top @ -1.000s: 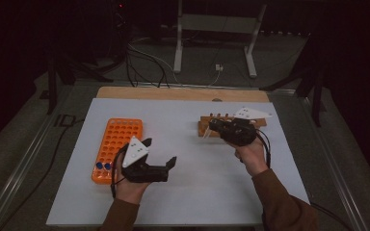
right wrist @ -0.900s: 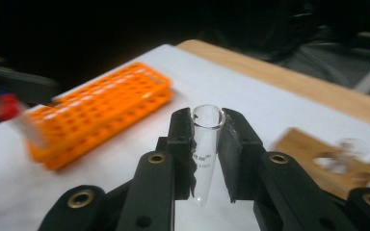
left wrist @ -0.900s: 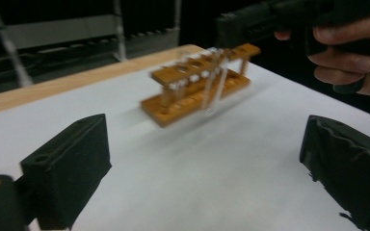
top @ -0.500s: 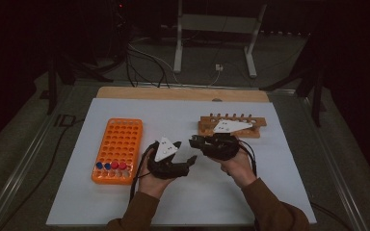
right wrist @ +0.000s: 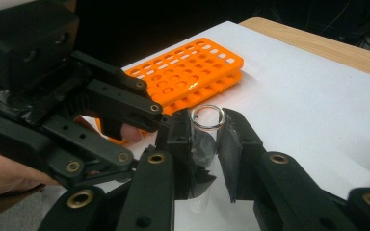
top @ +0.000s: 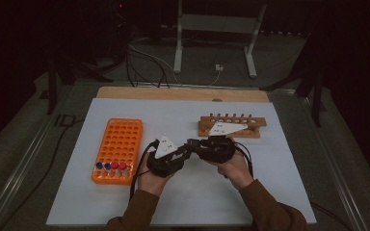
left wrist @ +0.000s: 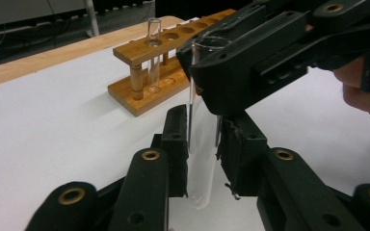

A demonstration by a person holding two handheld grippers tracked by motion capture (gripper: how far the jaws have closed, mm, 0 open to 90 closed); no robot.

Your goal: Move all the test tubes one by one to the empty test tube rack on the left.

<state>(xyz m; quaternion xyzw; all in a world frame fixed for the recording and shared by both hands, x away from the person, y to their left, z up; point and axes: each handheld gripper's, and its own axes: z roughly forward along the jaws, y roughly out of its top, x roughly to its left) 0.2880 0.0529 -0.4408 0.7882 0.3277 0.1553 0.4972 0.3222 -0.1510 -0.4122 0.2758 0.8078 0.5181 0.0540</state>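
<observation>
Both tongs — left (left wrist: 203, 144), right (right wrist: 207, 139) — clamp one glass tube (left wrist: 201, 159); right gripper view shows its rim.

Tube rack (top: 118, 149) left on the table (top: 77, 202); wooden stand (top: 232, 126) right, farther back

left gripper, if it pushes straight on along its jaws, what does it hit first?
Likely the right gripper, close ahead, gripping the same glass tube higher up. The wooden rack is farther back; depth unclear.
</observation>
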